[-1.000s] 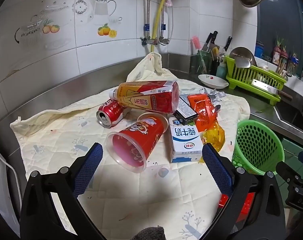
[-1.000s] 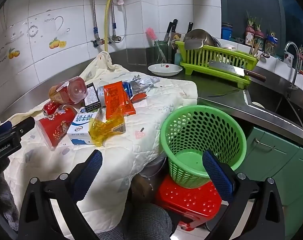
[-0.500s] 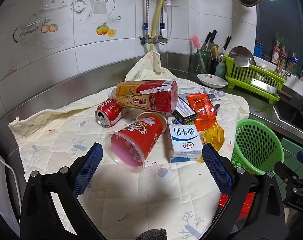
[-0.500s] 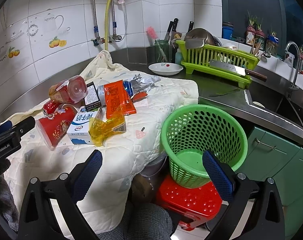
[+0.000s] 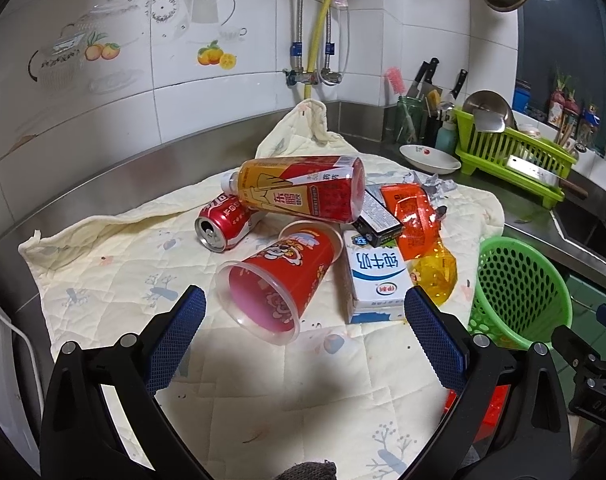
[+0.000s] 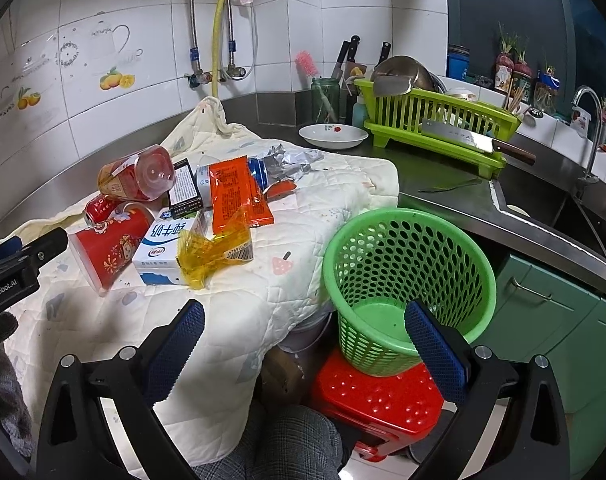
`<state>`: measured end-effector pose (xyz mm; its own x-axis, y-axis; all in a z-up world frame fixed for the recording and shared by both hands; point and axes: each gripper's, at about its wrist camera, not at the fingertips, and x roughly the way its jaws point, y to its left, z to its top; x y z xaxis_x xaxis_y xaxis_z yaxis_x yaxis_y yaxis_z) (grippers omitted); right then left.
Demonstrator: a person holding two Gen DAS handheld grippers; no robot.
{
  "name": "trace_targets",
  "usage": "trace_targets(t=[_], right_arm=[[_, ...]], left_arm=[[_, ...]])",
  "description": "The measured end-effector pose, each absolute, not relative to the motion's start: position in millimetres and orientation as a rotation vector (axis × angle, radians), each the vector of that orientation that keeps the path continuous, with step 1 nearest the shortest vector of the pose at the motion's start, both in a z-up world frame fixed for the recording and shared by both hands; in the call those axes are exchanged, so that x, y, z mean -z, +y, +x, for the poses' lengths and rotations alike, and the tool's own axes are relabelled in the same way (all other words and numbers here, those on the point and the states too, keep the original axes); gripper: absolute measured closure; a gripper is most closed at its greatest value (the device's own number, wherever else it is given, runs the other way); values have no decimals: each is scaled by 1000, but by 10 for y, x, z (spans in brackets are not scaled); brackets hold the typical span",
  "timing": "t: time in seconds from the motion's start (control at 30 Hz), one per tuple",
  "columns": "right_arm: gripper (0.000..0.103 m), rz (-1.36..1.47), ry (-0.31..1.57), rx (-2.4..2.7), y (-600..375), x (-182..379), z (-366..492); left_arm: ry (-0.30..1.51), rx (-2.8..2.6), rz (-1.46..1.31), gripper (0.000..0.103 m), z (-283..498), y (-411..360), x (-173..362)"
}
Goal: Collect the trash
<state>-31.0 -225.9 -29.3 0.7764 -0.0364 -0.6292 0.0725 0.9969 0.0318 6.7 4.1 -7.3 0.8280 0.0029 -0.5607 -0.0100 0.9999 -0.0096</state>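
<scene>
Trash lies in a heap on a cream quilted cloth (image 5: 115, 264): a red paper cup (image 5: 281, 276) on its side, a red can (image 5: 223, 222), a large red-and-yellow bottle (image 5: 303, 192), a white-and-blue milk carton (image 5: 377, 276), an orange wrapper (image 5: 415, 216), a yellow cellophane piece (image 5: 435, 272) and crumpled foil (image 6: 291, 160). My left gripper (image 5: 303, 320) is open, just short of the cup's mouth. A green mesh basket (image 6: 407, 280) stands on a red stool (image 6: 383, 400) off the counter's edge. My right gripper (image 6: 303, 332) is open and empty, between cloth edge and basket.
A green dish rack (image 6: 435, 128) with a cleaver (image 6: 475, 140) sits at the back right, next to a white dish (image 6: 333, 136) and a knife jar (image 6: 325, 98). The sink (image 6: 563, 208) and tap are far right. Green cabinets (image 6: 563, 320) are below. A person's checked trousers (image 6: 275, 444) show underneath.
My left gripper has drifted a little, so the trash heap sits slightly lower and nearer in its view. The right gripper's view has barely shifted. Nothing was taken hold of.
</scene>
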Motion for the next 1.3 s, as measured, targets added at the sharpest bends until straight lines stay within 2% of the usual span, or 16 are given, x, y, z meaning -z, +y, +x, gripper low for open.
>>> trace_targets(t=[0.93,1.3], right_arm=[[6,33,690,47,-2239,321,-157],[6,71,715,-1,-2167,313,163]], left_arm=[[593,-52,-27,5,181,203,55],[586,-63,-33,5,261,298,11]])
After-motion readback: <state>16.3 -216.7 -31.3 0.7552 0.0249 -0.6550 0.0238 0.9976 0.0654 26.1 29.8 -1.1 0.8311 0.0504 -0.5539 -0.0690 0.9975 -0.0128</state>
